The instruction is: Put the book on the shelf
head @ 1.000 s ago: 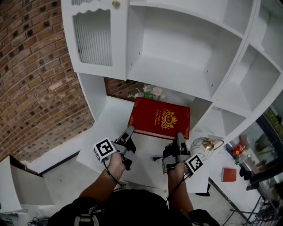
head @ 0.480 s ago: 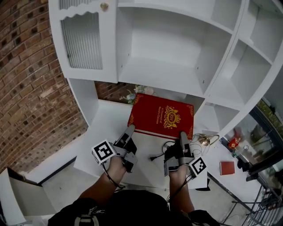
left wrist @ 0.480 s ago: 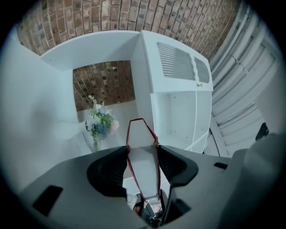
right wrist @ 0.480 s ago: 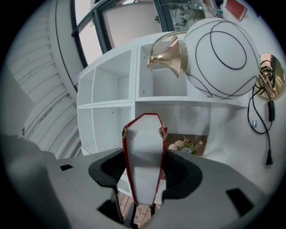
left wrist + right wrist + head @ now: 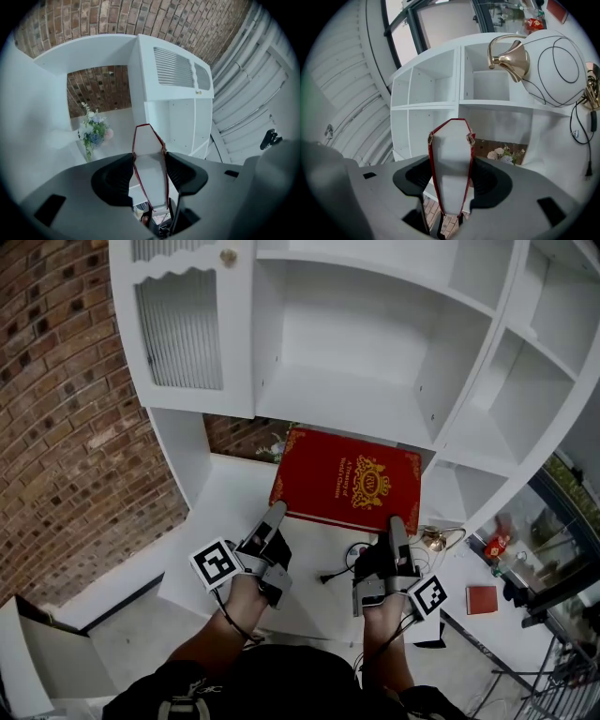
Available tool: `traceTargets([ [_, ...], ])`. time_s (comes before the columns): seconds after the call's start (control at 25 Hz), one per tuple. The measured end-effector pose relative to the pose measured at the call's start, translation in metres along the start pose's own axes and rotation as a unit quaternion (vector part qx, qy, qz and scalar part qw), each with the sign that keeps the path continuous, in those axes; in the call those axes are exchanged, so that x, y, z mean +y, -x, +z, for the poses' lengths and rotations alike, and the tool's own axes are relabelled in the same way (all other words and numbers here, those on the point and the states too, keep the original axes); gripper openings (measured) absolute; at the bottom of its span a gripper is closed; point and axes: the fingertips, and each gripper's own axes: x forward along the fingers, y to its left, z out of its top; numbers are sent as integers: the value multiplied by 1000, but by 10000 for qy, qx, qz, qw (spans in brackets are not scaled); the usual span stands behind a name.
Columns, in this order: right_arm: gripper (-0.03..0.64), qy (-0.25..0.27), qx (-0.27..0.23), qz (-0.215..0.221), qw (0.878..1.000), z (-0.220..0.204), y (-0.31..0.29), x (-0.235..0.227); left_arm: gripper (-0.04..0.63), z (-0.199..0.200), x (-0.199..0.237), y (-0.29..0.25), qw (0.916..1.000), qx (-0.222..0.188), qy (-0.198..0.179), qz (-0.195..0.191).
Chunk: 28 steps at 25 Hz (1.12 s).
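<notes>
A thick red book (image 5: 348, 484) with a gold crest on its cover is held flat in the air in front of the white shelf unit (image 5: 366, 409), just below its wide middle compartment. My left gripper (image 5: 273, 518) is shut on the book's near left edge; my right gripper (image 5: 397, 526) is shut on its near right edge. In the left gripper view the book (image 5: 149, 165) stands end-on between the jaws of that gripper (image 5: 149, 171), white page block framed in red. The right gripper view shows the book (image 5: 450, 164) the same way in the right gripper (image 5: 451, 176).
A small bunch of flowers (image 5: 277, 442) stands on the lower white surface (image 5: 225, 512) against the brick wall, partly behind the book. A white round lamp with a brass fitting (image 5: 543, 61) and a black cable (image 5: 339, 572) lie to the right. A louvred cupboard door (image 5: 183, 329) is at upper left.
Both grippers have lifted the book up and a little right, towards the middle compartment; it now hides most of the flowers. The grip is unchanged.
</notes>
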Motion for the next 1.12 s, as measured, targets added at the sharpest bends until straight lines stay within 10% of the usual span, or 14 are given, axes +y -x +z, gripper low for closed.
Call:
traceTargets([
  [1.12,265,-41,-109,565,9983,18,-62,41,236,30,-50,-39,9974,-197,-577,-380],
])
